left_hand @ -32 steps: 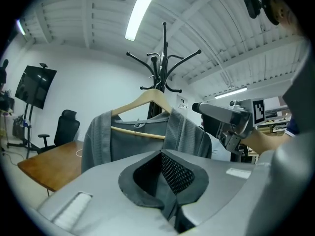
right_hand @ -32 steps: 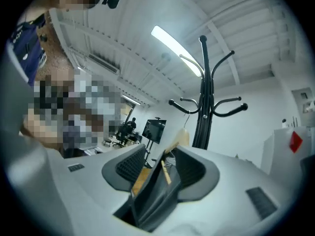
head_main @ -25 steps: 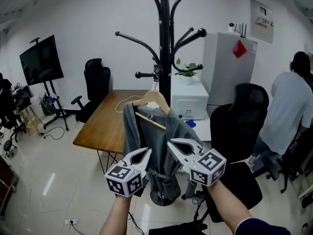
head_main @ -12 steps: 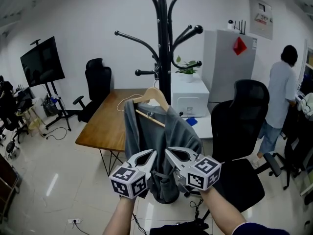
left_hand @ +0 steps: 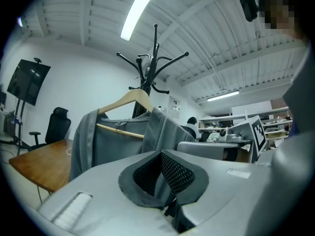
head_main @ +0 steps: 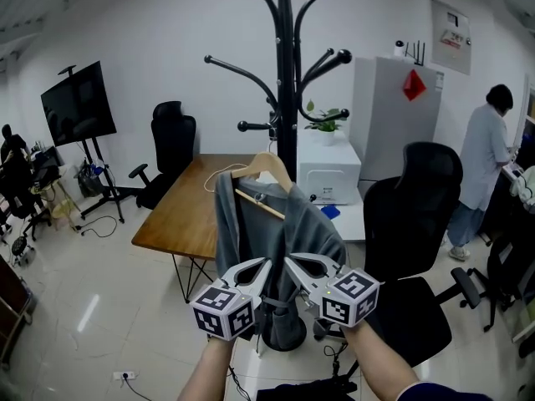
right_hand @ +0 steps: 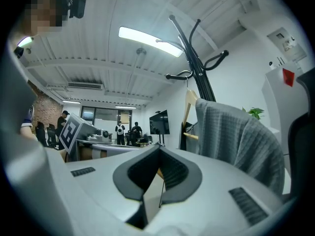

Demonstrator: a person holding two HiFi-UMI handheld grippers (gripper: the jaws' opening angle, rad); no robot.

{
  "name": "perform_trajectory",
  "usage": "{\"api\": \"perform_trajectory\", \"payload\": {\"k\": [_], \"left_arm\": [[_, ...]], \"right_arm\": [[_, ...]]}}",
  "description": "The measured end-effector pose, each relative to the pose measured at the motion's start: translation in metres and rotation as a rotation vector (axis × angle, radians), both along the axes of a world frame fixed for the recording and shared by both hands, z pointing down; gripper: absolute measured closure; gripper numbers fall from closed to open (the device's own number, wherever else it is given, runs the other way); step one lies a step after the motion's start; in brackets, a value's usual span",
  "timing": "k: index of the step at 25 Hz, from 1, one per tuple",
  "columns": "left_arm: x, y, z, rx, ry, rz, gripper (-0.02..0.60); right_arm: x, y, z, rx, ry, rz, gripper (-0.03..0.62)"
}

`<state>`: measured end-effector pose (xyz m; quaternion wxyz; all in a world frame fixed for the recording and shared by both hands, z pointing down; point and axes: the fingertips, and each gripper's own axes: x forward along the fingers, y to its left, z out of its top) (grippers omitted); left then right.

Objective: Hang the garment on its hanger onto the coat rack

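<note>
Coat rack (head_main: 287, 98) top cut off by the head view's upper edge, its base largely hidden behind the garment (head_main: 251, 224), hanger (head_main: 266, 164) hook lost against the pole, garment's hem covered by left gripper (head_main: 265, 263) and right gripper (head_main: 289, 261)

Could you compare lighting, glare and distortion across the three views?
Head view: evenly lit, sharp, a glare streak on the glossy pale floor. Left gripper view: heavy fisheye, dark corners, the long ceiling tube light blown out. Right gripper view: same fisheye; the grey waffle-knit garment looks crisp.
</note>
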<state>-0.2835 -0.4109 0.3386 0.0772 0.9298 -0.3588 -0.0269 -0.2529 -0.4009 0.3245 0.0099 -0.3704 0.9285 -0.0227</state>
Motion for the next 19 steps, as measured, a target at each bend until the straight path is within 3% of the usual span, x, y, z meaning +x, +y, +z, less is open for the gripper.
{"api": "perform_trajectory", "payload": {"k": [19], "left_arm": [[0.0088,-0.0049,0.007,-0.015,-0.012,0.011,0.595]], "right_arm": [[0.0085,-0.0066,0.0017,-0.009,-0.008,0.006,0.591]]}}
